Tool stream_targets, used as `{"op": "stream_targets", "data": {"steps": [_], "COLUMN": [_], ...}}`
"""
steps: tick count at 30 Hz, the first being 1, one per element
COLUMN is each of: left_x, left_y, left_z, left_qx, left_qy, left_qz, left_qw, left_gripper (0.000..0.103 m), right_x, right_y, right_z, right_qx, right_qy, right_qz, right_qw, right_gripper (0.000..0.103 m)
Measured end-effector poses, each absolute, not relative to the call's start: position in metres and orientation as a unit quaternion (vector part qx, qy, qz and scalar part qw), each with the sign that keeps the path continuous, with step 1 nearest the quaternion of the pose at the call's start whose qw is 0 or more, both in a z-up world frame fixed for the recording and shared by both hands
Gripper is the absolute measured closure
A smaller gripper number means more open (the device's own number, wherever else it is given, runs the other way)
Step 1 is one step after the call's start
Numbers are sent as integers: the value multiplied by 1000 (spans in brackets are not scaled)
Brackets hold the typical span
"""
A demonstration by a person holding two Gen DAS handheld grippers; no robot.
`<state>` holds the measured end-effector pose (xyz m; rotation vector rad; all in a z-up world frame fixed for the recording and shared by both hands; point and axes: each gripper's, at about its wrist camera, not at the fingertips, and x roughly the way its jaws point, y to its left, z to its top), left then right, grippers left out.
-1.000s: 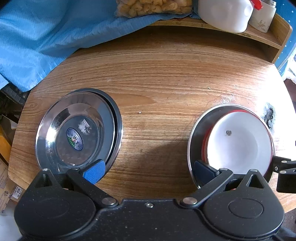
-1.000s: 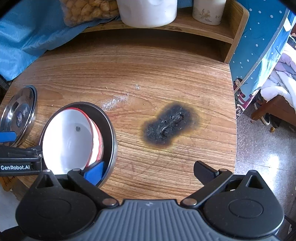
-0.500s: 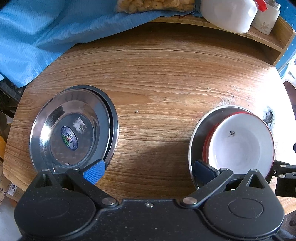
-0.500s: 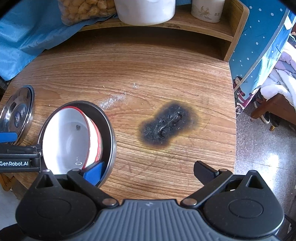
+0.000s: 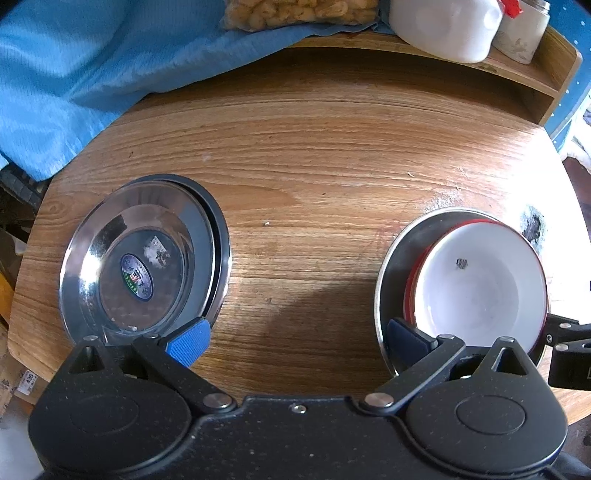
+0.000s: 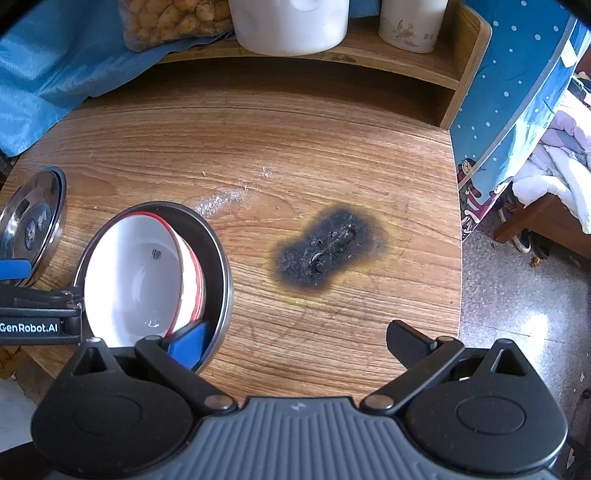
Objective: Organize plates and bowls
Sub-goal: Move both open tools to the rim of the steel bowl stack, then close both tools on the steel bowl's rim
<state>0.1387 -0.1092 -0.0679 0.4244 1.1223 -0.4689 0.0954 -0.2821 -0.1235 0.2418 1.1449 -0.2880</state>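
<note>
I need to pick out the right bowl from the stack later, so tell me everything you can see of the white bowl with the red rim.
The white bowl is round and glossy, like enamel or melamine, with a thin red rim and a small dark mark on its inner wall. It is upright and empty, nested atop at least one more red-edged bowl, all inside a steel plate near the table's front edge. Whether either gripper touches it cannot be told.

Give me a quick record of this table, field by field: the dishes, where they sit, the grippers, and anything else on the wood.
left stack: steel plates, nested, near left edge of table
right stack: white bowl with red rim, inside a steel dish
left gripper: open, over bare wood between the stacks
right gripper: open, holding nothing
burn mark: right of the bowl stack
shelf: white jug, jar
</note>
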Motion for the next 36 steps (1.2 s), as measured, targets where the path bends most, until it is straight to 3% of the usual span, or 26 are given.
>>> {"op": "stream_targets", "data": {"steps": [9, 18, 21, 24, 27, 30, 32, 36], "left_x": [139, 140, 140, 140, 139, 139, 137, 131], "left_y": [-106, -104, -103, -103, -102, -101, -103, -111], "left_z": [-68, -69, -67, -66, -65, -64, -62, -61], "left_qx": [187, 183, 179, 175, 165, 150, 151, 169], "left_qy": [524, 524, 524, 524, 526, 531, 531, 521], "left_qz": [-222, -228, -238, -251, -267, -294, -308, -328], "left_qw": [800, 800, 798, 795, 790, 781, 775, 770], "left_gripper": [2, 4, 10, 16, 26, 46, 59, 71], "right_x": [95, 92, 89, 88, 86, 85, 86, 86], "right_y": [-282, -279, -278, -279, -278, -274, -270, -268], "right_z": [-124, -121, -119, -118, -118, -116, -115, -114], "right_qx": [119, 135, 148, 168, 189, 199, 192, 197], "right_qy": [539, 529, 523, 518, 512, 505, 505, 504], "right_qz": [-137, -116, -106, -96, -84, -69, -67, -69], "right_qw": [823, 830, 832, 833, 834, 837, 839, 838], "right_gripper": [2, 25, 35, 46, 64, 81, 85, 89]}}
